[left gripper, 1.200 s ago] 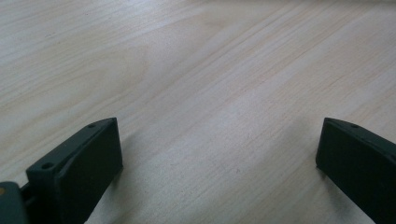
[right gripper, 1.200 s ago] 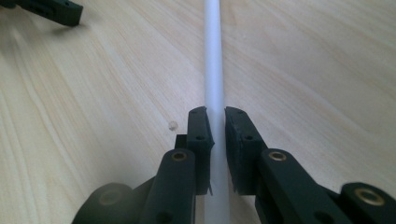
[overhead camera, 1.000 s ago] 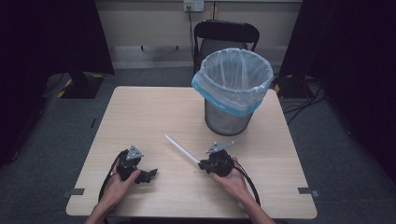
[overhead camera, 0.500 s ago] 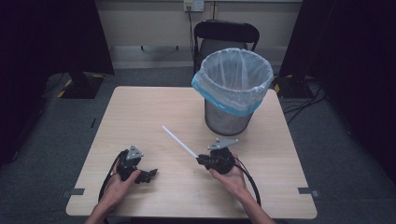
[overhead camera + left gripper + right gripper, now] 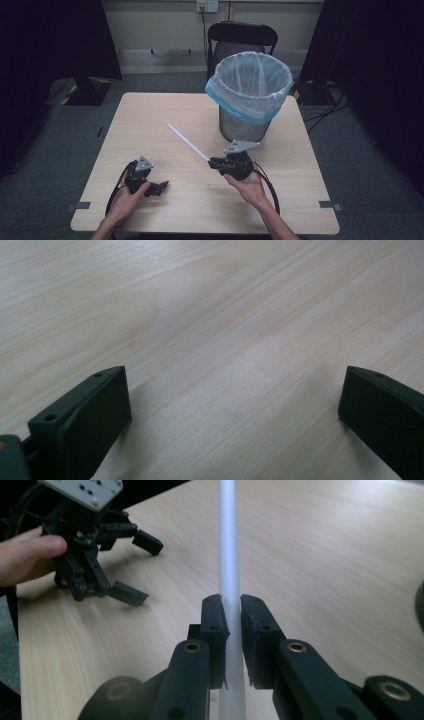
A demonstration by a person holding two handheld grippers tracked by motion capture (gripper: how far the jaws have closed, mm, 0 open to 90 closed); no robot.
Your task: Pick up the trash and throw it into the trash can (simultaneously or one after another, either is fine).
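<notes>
- The right claw (image 5: 229,617) is clenched on a thin white plastic tube (image 5: 187,142), pinching it near one end. The rest of the tube slants up and away over the pale wooden worktop (image 5: 150,120), clear of the surface in the high view.
- Judged from this, the step in hand is the carry: the tube is picked up and a drop into the bin looks likely to follow.
- The next move calls for swinging the tube's long free end round toward the bin mouth, lifting it above the rim, tipping it downward, then letting go over the opening.
- The left claw (image 5: 159,186) is released, jaws wide apart with nothing between them, resting low on the worktop near the person's edge, well apart from the tube.
- The dark wire-mesh waste bin (image 5: 245,127) stands upright at the far right of the worktop, lined with a translucent white bag with a blue hem (image 5: 250,82). What shows of its inside looks empty, though the bottom is hard to make out.
</notes>
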